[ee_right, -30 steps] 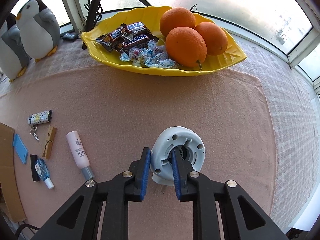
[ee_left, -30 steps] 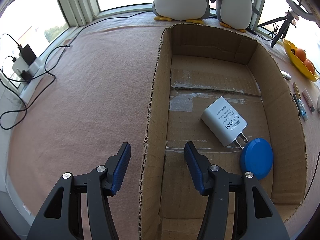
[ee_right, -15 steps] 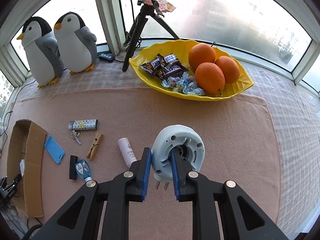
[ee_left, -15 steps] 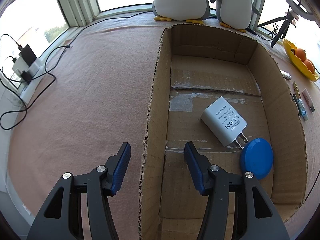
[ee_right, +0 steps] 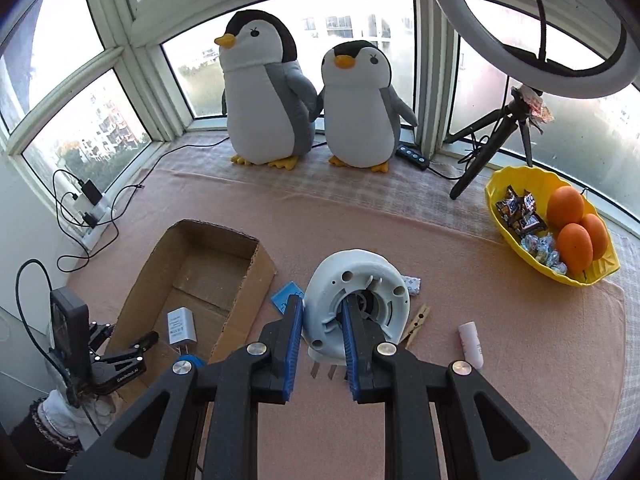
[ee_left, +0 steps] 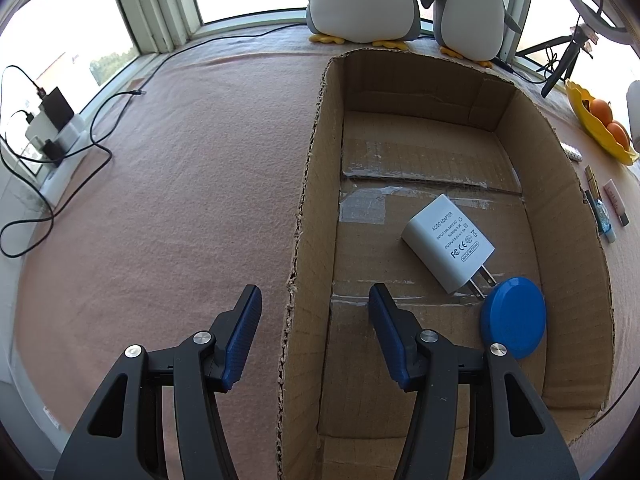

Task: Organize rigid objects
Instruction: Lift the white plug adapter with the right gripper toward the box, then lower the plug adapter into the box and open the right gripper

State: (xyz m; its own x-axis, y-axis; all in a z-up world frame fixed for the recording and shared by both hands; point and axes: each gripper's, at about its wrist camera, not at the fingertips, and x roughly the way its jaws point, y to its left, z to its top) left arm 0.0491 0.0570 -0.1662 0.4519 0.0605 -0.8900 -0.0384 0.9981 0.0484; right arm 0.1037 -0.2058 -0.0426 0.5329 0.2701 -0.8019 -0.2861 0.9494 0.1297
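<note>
The right gripper point(ee_right: 322, 304) has its jaws closed most of the way on a round white plug-in unit point(ee_right: 360, 276); one pad sits on the outer rim, the other in the middle hollow. The unit hangs in the air just to the right of the cardboard box point(ee_left: 316, 184), two metal prongs pointing down, above the pink cloth point(ee_right: 500, 352). The left gripper point(ee_left: 312, 300) has its jaws wide apart, straddling the box's left wall with one finger inside and one outside; neither pad presses on it. Inside the box lie a white charger point(ee_left: 448, 240) and, touching its prongs, a blue disc point(ee_left: 514, 318). Right of the box are a blue card point(ee_right: 286, 296), a clothespin point(ee_right: 418, 320) and a small tube point(ee_right: 471, 344)
</note>
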